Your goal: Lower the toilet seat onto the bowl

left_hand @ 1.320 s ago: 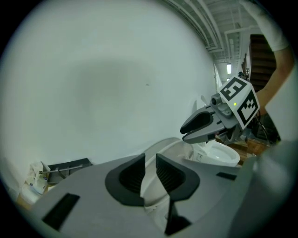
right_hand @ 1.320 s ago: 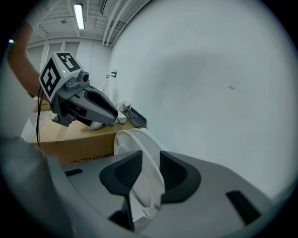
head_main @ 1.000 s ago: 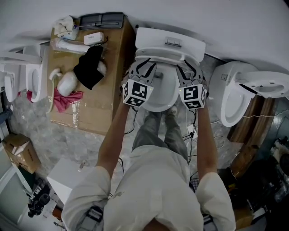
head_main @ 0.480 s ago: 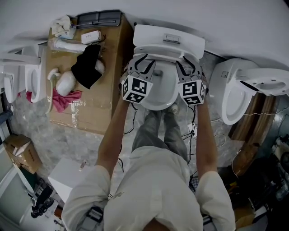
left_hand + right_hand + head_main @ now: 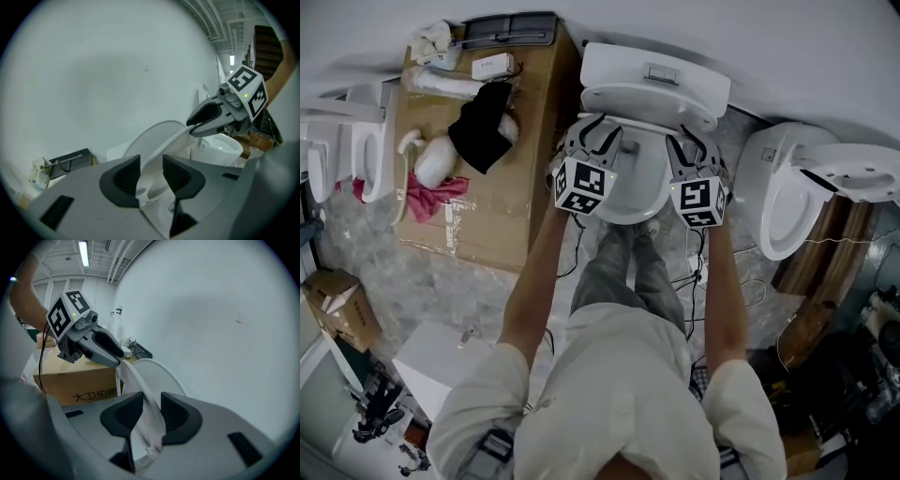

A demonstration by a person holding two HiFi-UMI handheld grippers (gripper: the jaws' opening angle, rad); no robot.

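The white toilet [image 5: 654, 82] stands against the wall with its bowl [image 5: 630, 208] open. Its seat [image 5: 645, 128] is part-way raised, tilted in front of the upright lid [image 5: 152, 132]. My left gripper [image 5: 602, 133] holds the seat's left rim [image 5: 164, 146], which fills the gap between its pads. My right gripper [image 5: 694, 139] is on the right rim [image 5: 136, 376]; its jaws are closing with that rim between them and touching both pads. Each gripper view shows the other gripper across the seat: the right gripper [image 5: 197, 126] and the left gripper [image 5: 119, 359].
A large cardboard box [image 5: 502, 187] stands left of the toilet, carrying a black cloth [image 5: 483, 131] and small items. Another toilet [image 5: 787, 206] stands close on the right, and a third [image 5: 366, 159] at far left. The person's feet are at the bowl's front, and cables lie on the floor.
Both grippers stay at the seat's two sides. The seat's tilt looks almost the same. The head view has shifted slightly.
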